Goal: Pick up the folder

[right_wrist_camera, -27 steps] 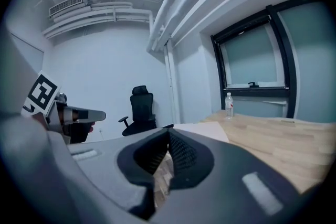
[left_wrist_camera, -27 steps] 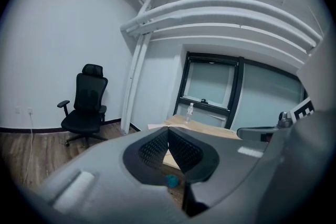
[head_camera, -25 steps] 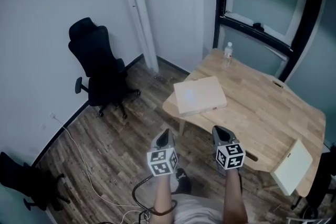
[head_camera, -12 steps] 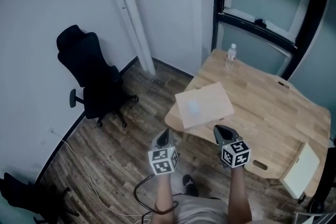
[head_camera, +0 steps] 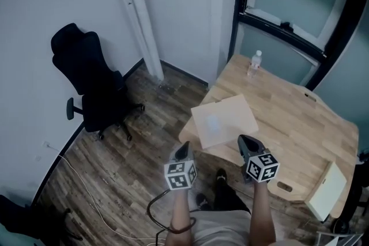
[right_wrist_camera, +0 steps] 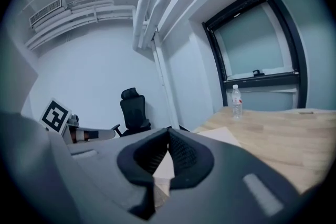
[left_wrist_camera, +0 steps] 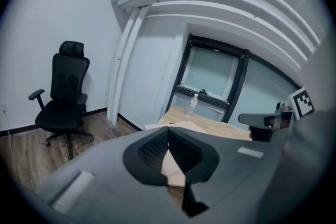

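Wooden table (head_camera: 300, 124) dead ahead, with the tan folder (head_camera: 225, 120) lying flat on its near corner at my 12 o'clock, right by the edge. My left claw (head_camera: 182, 151) and right claw (head_camera: 245, 141) are both pressed together, empty, short of it. If I arrive closed, I'd probably just shove it off. The bottle (head_camera: 253, 62) at 1 o'clock looks safely far.

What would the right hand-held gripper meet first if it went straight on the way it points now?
Probably the folder on the table's near corner, seen just past its shut jaws; depth is unclear.
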Tool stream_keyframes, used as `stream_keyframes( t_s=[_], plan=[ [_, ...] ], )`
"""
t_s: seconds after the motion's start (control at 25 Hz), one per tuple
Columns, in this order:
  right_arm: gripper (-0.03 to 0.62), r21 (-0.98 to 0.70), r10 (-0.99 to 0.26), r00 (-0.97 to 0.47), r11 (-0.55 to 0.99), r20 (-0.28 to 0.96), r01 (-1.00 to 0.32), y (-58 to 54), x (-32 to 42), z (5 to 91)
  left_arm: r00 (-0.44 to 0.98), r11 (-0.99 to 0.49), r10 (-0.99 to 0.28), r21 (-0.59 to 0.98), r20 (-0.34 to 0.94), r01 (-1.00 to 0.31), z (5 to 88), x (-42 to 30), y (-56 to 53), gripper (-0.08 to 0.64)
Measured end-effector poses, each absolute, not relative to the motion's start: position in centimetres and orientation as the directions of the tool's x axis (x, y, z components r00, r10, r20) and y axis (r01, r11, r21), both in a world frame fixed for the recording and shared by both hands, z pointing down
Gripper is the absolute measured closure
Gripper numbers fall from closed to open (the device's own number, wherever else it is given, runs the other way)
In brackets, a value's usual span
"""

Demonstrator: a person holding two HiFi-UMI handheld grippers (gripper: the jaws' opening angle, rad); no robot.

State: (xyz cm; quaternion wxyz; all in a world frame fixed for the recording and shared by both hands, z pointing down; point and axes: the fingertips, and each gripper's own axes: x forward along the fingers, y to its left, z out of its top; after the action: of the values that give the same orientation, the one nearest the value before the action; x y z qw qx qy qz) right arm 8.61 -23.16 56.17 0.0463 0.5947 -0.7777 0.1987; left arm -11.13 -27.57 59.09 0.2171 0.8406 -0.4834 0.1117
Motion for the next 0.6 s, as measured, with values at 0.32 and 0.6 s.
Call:
stream_keyframes(
  t_s=[0.32, 0.6],
  plan=[
    [0.591, -0.281, -0.869, -0.314, 0.214, 0.383, -0.935, -29.3, 10.8, 57.1, 0.522, -0.478, -0.726, 0.218, 0.448, -0.851, 60.4, -9.2, -32.4, 0.552],
    [0.591, -0.261, -0.838, -0.34, 0.246, 0.427, -0.934, -35.4, 13.6, 58.7, 0.514, -0.441, -0.722, 0.264, 0.463, -0.858, 61.7, -7.7, -37.8, 0.552]
  ],
)
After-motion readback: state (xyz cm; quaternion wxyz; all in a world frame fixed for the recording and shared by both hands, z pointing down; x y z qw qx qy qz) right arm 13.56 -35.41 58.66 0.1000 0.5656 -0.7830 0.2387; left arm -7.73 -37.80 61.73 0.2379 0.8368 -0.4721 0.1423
